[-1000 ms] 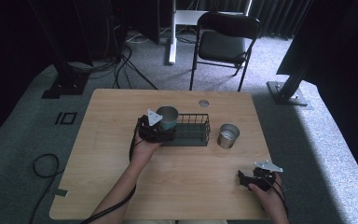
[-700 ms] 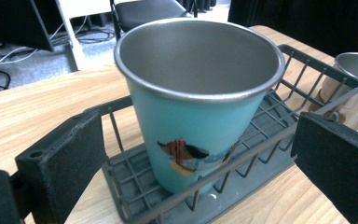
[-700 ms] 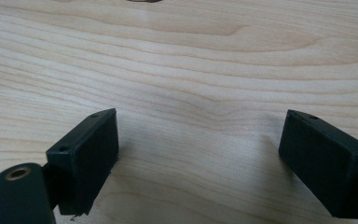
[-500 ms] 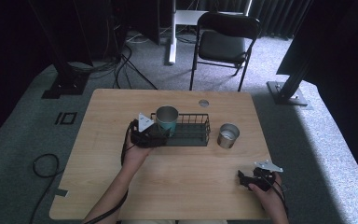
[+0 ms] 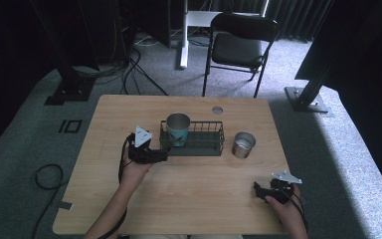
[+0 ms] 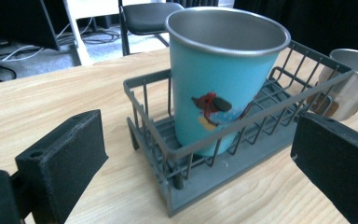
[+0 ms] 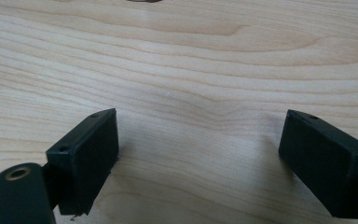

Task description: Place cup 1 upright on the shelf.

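Backing off: left tongs (image 5: 163, 155), jaws apart, have withdrawn from the teal metal cup (image 6: 223, 79), now standing upright in the grey wire basket's (image 6: 168, 154) near end. Placement looks done. Right tongs (image 7: 200, 158) apart, idle.

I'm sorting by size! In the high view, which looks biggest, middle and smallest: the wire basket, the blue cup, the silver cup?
1. wire basket, clearly the largest.
2. blue cup, standing in the basket's left end.
3. silver cup, on the table beside the basket; it looks only slightly smaller than the blue cup, so that order is unsure.
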Motion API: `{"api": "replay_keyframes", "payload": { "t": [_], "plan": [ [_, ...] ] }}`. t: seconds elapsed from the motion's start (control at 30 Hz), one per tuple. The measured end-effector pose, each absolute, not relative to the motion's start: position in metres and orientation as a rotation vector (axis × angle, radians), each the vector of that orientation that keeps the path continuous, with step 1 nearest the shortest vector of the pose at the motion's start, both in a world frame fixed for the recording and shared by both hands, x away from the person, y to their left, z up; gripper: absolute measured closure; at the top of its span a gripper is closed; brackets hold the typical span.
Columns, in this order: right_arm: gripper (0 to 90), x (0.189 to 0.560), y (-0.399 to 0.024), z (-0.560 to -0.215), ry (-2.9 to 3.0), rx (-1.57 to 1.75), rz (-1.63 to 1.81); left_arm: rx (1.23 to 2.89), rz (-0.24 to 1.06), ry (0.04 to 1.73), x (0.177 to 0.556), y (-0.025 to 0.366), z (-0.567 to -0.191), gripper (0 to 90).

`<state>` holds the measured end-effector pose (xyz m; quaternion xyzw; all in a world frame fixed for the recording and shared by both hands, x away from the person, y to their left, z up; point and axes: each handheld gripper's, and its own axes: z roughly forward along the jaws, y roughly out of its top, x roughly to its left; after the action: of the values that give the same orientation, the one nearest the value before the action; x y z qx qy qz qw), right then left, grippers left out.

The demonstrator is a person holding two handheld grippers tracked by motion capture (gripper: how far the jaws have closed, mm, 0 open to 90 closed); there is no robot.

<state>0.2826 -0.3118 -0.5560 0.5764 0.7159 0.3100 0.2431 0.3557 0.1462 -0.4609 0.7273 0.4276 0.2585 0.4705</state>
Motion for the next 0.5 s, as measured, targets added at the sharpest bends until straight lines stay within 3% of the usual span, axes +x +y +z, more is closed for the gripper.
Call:
{"api": "replay_keyframes", "payload": {
  "t": [0.5],
  "plan": [
    [11.5, 0.283, -0.312, -0.556, 1.956, 1.575, 0.847, 1.780, 0.630, 1.050, 0.338, 0.174, -0.474, 3.8]
  ]
}}
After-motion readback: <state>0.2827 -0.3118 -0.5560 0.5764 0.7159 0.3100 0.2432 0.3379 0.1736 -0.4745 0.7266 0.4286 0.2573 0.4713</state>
